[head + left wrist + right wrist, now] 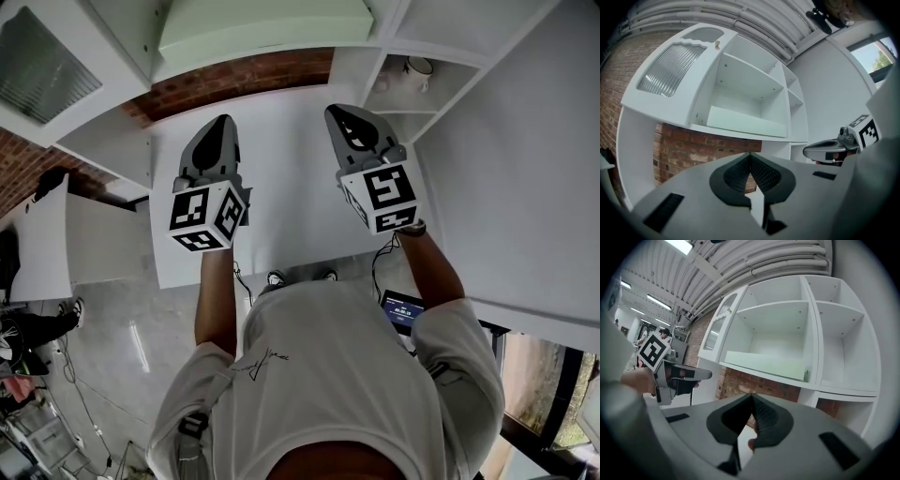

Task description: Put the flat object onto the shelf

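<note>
Board apparently delivered: nearest, left hand-held gripper and right hand-held gripper hang closed and empty, level above the white tabletop; beyond them it lies flat inside the shelf.

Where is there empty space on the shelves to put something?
The shelf above the pale green flat board is bare, and so are the right-hand compartments beside it. The board fills nearly its whole shelf, so that one is crowded. A small white cup sits in the low right cubby.
</note>
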